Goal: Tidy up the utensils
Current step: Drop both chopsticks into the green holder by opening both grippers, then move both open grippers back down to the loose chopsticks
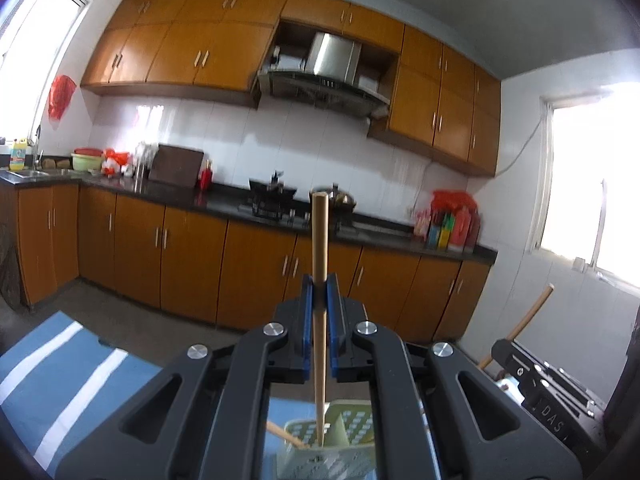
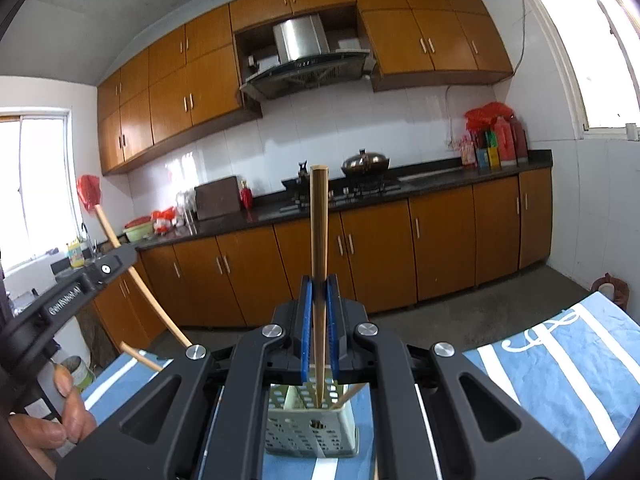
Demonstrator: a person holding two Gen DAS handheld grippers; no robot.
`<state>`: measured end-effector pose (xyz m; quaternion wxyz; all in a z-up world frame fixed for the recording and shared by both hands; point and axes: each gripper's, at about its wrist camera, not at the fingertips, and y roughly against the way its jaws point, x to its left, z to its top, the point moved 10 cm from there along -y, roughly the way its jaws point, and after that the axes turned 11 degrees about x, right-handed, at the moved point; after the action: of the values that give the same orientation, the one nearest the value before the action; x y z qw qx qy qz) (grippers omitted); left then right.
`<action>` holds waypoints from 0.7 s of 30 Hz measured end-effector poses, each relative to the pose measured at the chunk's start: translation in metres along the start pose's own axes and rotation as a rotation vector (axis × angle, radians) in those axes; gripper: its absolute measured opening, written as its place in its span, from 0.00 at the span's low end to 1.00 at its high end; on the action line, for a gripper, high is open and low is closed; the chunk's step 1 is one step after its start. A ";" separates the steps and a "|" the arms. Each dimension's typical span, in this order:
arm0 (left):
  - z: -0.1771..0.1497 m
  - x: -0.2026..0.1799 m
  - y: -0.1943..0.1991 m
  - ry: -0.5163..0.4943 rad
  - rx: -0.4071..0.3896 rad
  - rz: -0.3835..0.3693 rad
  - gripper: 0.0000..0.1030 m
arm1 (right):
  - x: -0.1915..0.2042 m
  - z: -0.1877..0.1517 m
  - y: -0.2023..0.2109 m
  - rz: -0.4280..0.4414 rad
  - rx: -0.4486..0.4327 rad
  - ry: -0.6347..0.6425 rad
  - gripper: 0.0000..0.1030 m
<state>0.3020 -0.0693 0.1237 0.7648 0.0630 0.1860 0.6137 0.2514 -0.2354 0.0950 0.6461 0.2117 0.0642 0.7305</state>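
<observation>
My left gripper [image 1: 320, 285] is shut on a wooden chopstick [image 1: 319, 240] held upright between the blue pads. Its thin end points down into the open top of a pale green perforated utensil basket [image 1: 352, 428]. My right gripper [image 2: 319, 285] is shut on a second upright chopstick [image 2: 319, 232], whose tip hangs in the mouth of the same basket [image 2: 312, 434]. Loose chopsticks [image 2: 352, 394] lean inside the basket. Each gripper shows in the other's view: the right gripper [image 1: 502, 347] at the right edge, the left gripper [image 2: 125, 255] at the left edge with its chopstick [image 2: 132, 276].
The basket stands on a blue cloth with white stripes [image 2: 560, 380], also visible as the striped cloth [image 1: 60, 380]. A person's hand [image 2: 60, 424] holds the left gripper's handle. Beyond are orange kitchen cabinets [image 1: 192, 264], a dark counter with a stove [image 2: 352, 192] and a bare floor.
</observation>
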 end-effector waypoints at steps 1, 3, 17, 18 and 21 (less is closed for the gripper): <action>-0.003 0.002 -0.002 -0.001 0.008 0.002 0.08 | 0.001 -0.003 -0.002 -0.001 0.010 0.003 0.08; -0.009 0.006 -0.006 -0.003 0.029 0.008 0.08 | -0.001 -0.007 -0.004 -0.001 0.026 -0.003 0.08; -0.004 0.026 0.032 0.030 0.007 0.001 0.20 | -0.011 0.000 0.029 -0.002 0.001 -0.040 0.08; -0.006 0.030 0.040 0.034 0.005 -0.004 0.21 | -0.013 0.000 0.033 -0.008 -0.002 -0.044 0.08; -0.015 0.042 0.057 0.034 0.014 0.003 0.23 | -0.031 -0.013 0.048 -0.035 0.013 -0.065 0.08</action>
<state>0.2520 -0.0170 0.1199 0.7600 0.0584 0.2032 0.6146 0.2045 -0.2708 0.0936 0.6590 0.2384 0.0514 0.7115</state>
